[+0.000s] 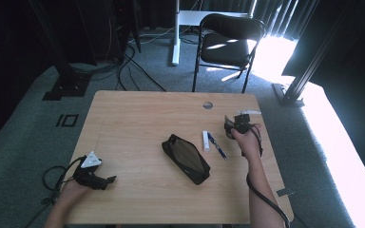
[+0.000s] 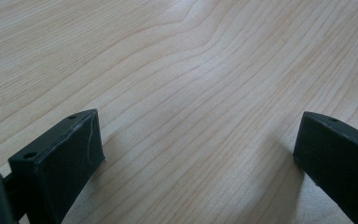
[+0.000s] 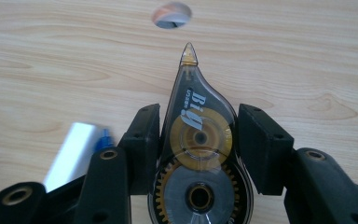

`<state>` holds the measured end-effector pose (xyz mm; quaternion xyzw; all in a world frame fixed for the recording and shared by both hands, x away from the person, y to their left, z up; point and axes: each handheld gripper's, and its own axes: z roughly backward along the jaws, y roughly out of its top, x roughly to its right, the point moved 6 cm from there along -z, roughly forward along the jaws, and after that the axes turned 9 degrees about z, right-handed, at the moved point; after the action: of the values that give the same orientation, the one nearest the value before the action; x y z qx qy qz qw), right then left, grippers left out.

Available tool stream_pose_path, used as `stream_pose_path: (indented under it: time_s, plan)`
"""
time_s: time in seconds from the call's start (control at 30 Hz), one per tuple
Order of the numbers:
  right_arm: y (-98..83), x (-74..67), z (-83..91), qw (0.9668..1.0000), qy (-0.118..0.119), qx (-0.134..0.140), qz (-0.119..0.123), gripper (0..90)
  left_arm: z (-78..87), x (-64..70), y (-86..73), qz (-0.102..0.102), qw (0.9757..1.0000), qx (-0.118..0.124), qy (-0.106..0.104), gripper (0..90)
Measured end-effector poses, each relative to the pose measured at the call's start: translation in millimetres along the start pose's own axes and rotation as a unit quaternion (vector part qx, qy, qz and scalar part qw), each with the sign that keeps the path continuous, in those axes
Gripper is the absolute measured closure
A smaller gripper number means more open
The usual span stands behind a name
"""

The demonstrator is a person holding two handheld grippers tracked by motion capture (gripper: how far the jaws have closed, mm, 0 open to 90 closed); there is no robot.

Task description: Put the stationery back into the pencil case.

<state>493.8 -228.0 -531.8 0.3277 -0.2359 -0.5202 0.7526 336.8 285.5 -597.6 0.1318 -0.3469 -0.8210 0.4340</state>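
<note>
The right gripper (image 3: 198, 140) is clamped on a correction tape dispenser (image 3: 196, 154) — jaws pressed against both flat sides of its body, tip pointing away toward the cable hole (image 3: 171, 14) in the table (image 3: 284, 56). In the high view the right gripper (image 1: 238, 124) sits near the table's right edge, lifted or just at the surface; cannot tell which.

Progress, judged from layout: likely a pack-the-pouch job, early stage. The tape dispenser is picked up. The black pencil case (image 1: 186, 158) lies mid-table, diagonal, and looks open along its top, though the inside is too dark to read. Still out on the wood: a white eraser (image 1: 206, 141) and a blue pen (image 1: 217, 146), side by side just right of the case. So one item in hand, two left, nothing visibly in the case yet.

The left gripper (image 1: 95, 179) rests at the table's near left corner, well apart from everything. In the left gripper view its jaws stand wide apart over bare wood, holding nothing.

Dispenser look: smoky clear teardrop shell, yellow-orange reel and a toothed gear showing through, "Big" printed on the side, small amber nose cap. Hard, smooth plastic — grip looks centred across the widest part. The eraser (image 3: 70, 154) and pen end (image 3: 103, 139) peek in at the left of the right gripper view.
</note>
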Motion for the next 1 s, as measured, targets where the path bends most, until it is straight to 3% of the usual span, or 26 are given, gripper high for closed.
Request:
stream_pose_path:
  time_s: [0.4,0.9,1.0]
  plan:
    - [16.5,-46.6,45.1,0.9965,0.054,0.042,0.047,50.3,0.0,0.0,0.0,0.000,1.0000,0.000,0.000,1.6]
    - [24.8,-105.7,76.8,0.9879,0.114,0.060,0.087,50.5,0.0,-0.1,0.0,-0.001,1.0000,0.000,0.000,1.6]
    - [24.8,-115.9,80.5,0.9859,0.116,0.064,0.102,50.5,0.0,-0.2,0.0,-0.001,1.0000,0.000,0.000,1.6]
